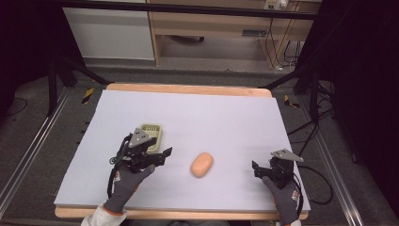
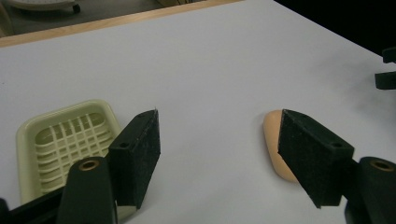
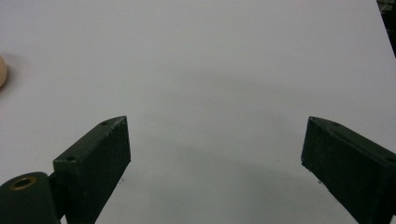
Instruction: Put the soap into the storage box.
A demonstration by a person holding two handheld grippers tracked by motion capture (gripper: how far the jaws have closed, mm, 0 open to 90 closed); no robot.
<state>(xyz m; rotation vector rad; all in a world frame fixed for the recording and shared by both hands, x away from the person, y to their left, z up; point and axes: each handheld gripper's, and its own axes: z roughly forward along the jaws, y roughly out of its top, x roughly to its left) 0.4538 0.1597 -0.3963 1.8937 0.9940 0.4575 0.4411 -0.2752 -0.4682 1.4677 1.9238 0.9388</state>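
Observation:
A peach-coloured oval soap bar [image 1: 202, 164] lies on the white table cover, near the middle front. A pale yellow soap dish [image 1: 151, 135] with a slotted grid sits to its left. My left gripper [image 1: 157, 155] stands open between dish and soap, with nothing between its jaws. In the left gripper view the soap bar [image 2: 275, 148] lies partly behind the right jaw and the soap dish [image 2: 65, 140] lies behind the left jaw. My right gripper [image 1: 263, 168] hovers open over bare cover to the right of the soap. An edge of the soap bar [image 3: 2, 70] shows in the right gripper view.
The white cover [image 1: 197, 117] spreads over a wooden table whose edge [image 1: 188, 88] shows at the back. Black frame legs and cables stand on the floor to either side. The other gripper's jaws [image 2: 386, 70] show at the right edge of the left gripper view.

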